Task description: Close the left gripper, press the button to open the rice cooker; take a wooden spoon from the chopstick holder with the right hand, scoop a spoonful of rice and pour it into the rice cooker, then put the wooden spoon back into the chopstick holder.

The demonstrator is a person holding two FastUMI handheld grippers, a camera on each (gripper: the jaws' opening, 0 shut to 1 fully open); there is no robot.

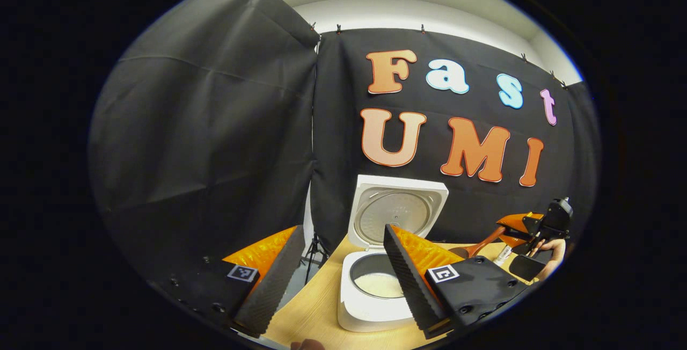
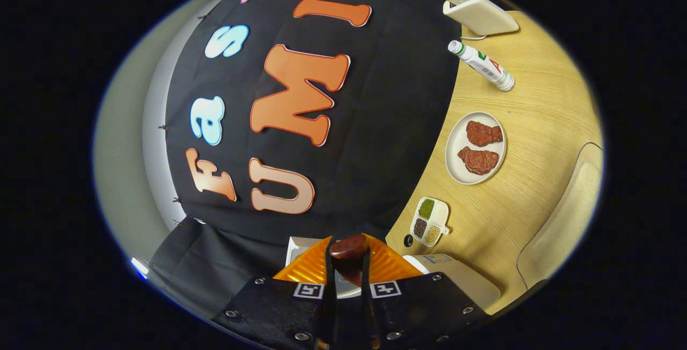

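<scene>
The white rice cooker (image 1: 370, 307) stands on the wooden table with its lid (image 1: 397, 213) raised; pale rice (image 1: 378, 284) lies in the pot. My left gripper (image 1: 343, 229) hangs open just above and in front of it, with nothing between the fingers. To the right, a hand holds the right gripper (image 1: 523, 226), which grips a reddish-brown wooden spoon (image 1: 483, 242) pointing toward the cooker. In the right gripper view, the right gripper (image 2: 349, 257) is shut on the spoon's rounded brown end (image 2: 349, 246). Part of the cooker (image 2: 461, 280) shows behind the fingers.
In the right gripper view, the table (image 2: 536, 103) carries a plate with two pieces of meat (image 2: 476, 147), a small divided dish of grains (image 2: 429, 221), a lying bottle (image 2: 481, 65) and a toaster with bread (image 2: 477, 12). A pale chair back (image 2: 563, 221) stands by the table's edge.
</scene>
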